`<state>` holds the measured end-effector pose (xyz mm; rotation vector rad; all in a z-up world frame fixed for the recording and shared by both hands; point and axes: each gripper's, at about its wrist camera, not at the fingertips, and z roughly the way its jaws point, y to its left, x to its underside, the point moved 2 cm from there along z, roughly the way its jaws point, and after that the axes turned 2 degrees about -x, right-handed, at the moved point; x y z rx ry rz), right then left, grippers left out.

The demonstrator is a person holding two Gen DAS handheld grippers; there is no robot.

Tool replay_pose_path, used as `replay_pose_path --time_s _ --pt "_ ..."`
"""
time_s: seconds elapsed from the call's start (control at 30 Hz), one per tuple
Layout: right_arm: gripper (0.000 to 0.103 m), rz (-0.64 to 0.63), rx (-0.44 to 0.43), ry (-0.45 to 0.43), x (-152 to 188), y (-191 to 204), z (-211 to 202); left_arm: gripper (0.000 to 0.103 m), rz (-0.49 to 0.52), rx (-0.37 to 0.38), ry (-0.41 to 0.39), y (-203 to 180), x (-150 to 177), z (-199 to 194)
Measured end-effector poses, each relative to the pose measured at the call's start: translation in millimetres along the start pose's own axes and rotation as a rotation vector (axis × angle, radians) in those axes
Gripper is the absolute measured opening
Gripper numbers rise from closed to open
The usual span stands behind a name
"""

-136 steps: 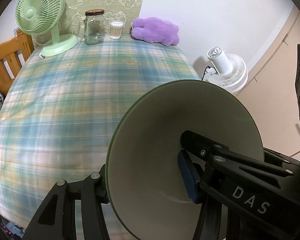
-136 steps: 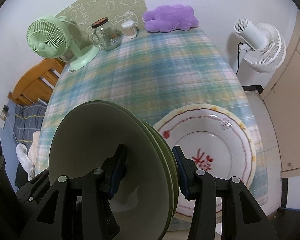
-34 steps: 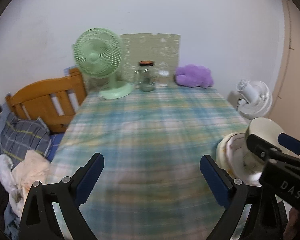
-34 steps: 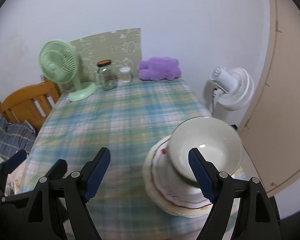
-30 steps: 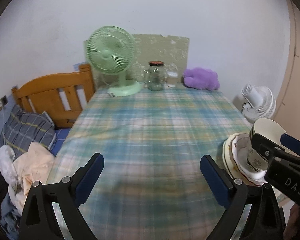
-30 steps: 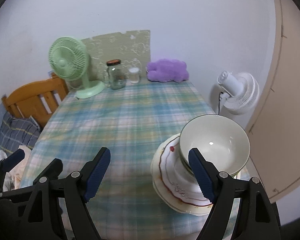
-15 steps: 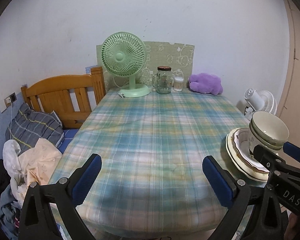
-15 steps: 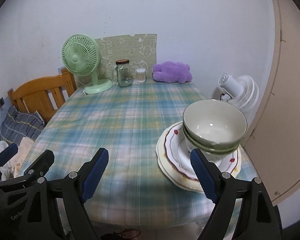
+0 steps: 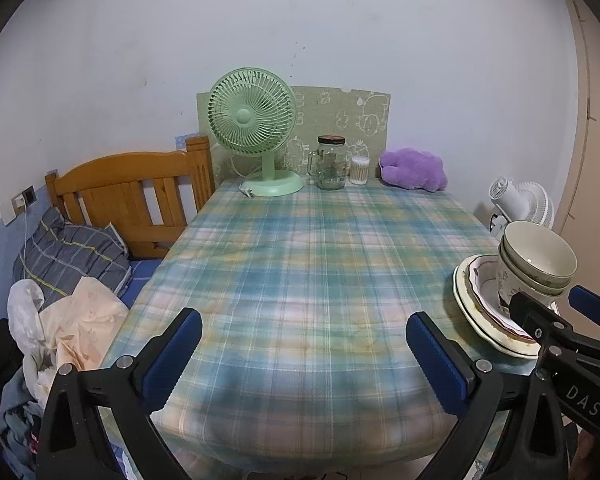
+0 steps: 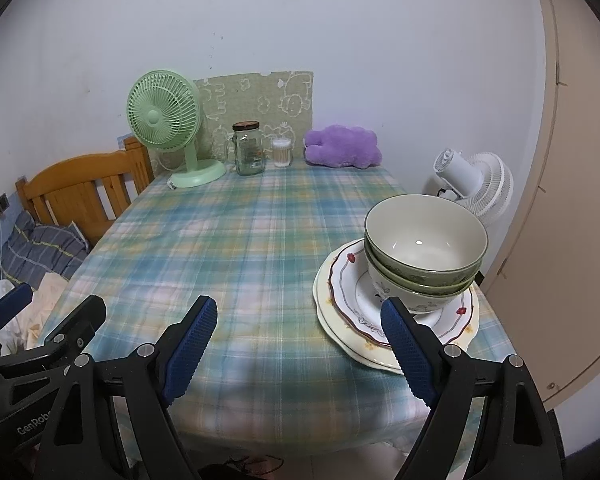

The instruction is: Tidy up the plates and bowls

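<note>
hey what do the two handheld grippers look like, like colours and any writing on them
Both are black plastic frames with silver screws and ribbed blue pads on the fingers. The left gripper shows white "GenRob" lettering in the right wrist view. The right gripper shows white "DAS" lettering in the left wrist view. No cables or sleeves are visible.

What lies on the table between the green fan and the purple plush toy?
In both views, a glass jar with a dark lid and a small container stand between the green fan and the purple plush toy.

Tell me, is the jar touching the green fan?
Apart. The right wrist view shows the jar standing right of the fan, with a strip of tablecloth and the wall board showing between the fan's base and the jar.
</note>
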<state>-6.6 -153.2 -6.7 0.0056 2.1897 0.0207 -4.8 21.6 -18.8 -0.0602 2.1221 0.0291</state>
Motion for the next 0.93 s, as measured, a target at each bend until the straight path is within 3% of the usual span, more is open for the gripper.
replay_pose_path --time_s 0.93 --pt "0.087 0.001 0.012 0.011 -1.6 -4.0 5.9 0.103 0.009 0.001 0.000 -4.3 -2.6 6.6"
